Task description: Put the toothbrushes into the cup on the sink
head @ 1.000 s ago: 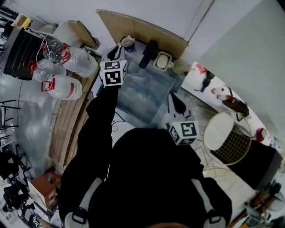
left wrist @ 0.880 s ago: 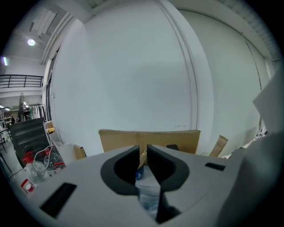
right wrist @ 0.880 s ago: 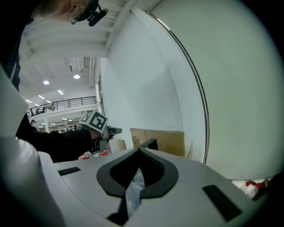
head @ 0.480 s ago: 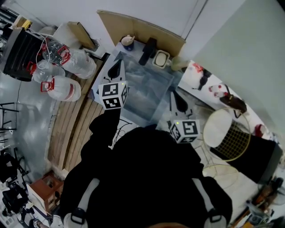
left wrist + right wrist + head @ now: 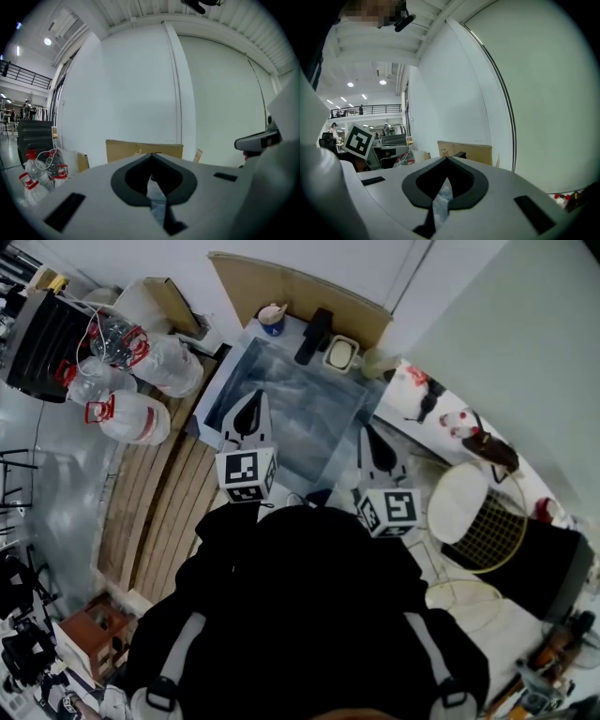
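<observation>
As seen from overhead, count: one sink (image 5: 281, 399), one blue cup (image 5: 272, 321), two grippers.
Cup look: small, something pale poking out; toothbrushes not resolvable.
Cup place: sink's far left corner.
Left gripper (image 5: 249, 401): over sink's near edge, jaws pinched together, empty.
Right gripper (image 5: 368, 433): alongside, likewise pinched, empty.

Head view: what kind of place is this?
Probably a workshop or lab, not a home bathroom. The metal sink has big water jugs and a wooden pallet beside it, and a sheet of cardboard behind it.
</observation>
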